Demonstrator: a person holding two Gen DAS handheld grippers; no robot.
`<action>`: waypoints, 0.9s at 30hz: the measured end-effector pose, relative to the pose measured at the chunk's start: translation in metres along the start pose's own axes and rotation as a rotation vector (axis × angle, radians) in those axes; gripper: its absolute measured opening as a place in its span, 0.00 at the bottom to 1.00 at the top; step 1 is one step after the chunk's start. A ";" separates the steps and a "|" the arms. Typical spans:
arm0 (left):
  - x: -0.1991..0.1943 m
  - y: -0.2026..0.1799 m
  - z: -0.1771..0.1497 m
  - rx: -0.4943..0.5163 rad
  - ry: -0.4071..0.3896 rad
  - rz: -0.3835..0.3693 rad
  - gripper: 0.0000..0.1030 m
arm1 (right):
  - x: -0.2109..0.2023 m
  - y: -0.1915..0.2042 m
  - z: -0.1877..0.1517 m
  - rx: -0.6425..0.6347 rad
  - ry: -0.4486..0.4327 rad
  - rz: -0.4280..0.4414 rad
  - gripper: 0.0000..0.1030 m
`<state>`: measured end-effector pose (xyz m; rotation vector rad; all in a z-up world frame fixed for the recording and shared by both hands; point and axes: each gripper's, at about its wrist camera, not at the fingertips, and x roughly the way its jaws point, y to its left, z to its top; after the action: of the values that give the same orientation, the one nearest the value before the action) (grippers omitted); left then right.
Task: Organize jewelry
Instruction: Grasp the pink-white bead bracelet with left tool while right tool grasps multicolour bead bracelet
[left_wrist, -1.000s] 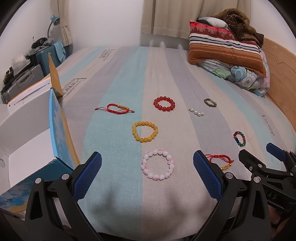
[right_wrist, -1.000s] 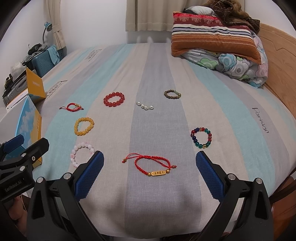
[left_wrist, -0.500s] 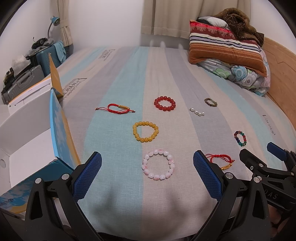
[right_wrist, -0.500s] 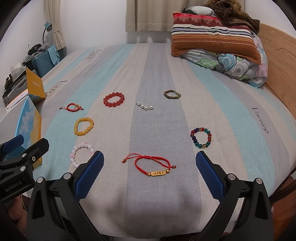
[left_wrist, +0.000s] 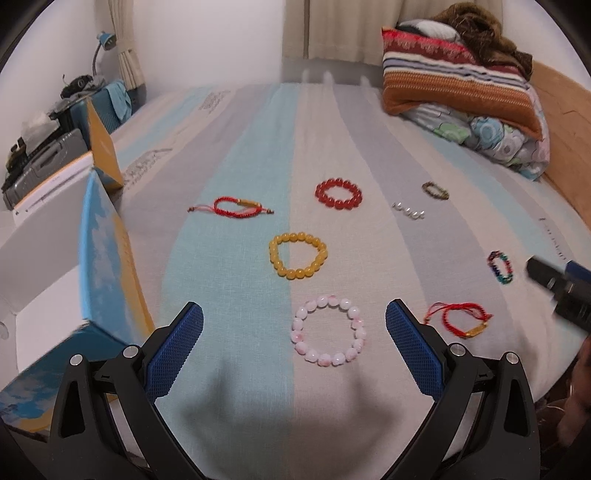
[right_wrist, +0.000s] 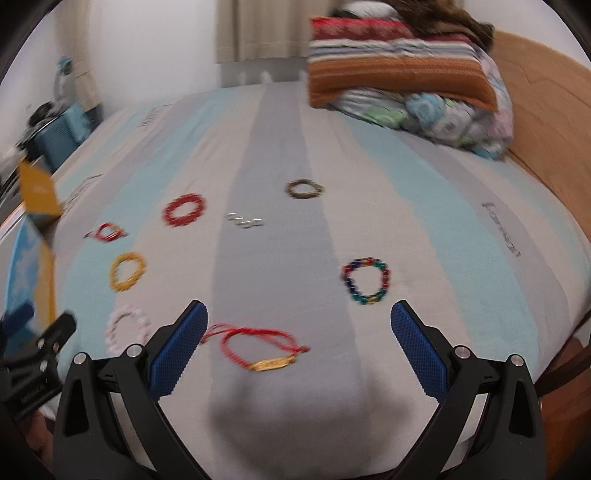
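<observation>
Several bracelets lie spread on the striped bed. My left gripper (left_wrist: 294, 325) is open and empty above the pink bead bracelet (left_wrist: 329, 335), with the yellow bead bracelet (left_wrist: 297, 255) beyond it. My right gripper (right_wrist: 299, 325) is open and empty; the red cord bracelet with a gold tag (right_wrist: 258, 349) lies between its jaws, nearer the left one. The multicolour bead bracelet (right_wrist: 365, 280) lies just ahead to the right. Farther off lie a red bead bracelet (right_wrist: 183, 209), a red cord bracelet (left_wrist: 236, 207), loose pearls (right_wrist: 244, 220) and a brown bead bracelet (right_wrist: 304, 188).
An open blue and white cardboard box (left_wrist: 88, 258) stands at the bed's left edge. Striped and floral pillows (left_wrist: 461, 96) are piled at the far right by the wooden headboard (right_wrist: 546, 122). Suitcases and clutter (left_wrist: 40, 155) stand left of the bed.
Both grippers have moved forward over the bed, so the bracelets lie closer. The right wrist view has swung right and is blurred. Both grippers stay open.
</observation>
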<state>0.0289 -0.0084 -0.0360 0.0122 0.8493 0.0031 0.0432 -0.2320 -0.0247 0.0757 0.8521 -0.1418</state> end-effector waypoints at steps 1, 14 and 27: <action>0.006 0.000 0.001 -0.005 0.013 -0.003 0.94 | 0.008 -0.007 0.004 0.023 0.019 -0.006 0.93; 0.078 -0.018 -0.007 0.000 0.156 -0.006 0.94 | 0.102 -0.054 0.022 0.177 0.263 -0.031 0.90; 0.106 -0.023 -0.014 0.019 0.230 -0.004 0.95 | 0.175 -0.080 0.030 0.314 0.430 -0.074 0.85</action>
<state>0.0881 -0.0305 -0.1251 0.0281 1.0795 -0.0070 0.1668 -0.3316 -0.1374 0.3793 1.2568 -0.3361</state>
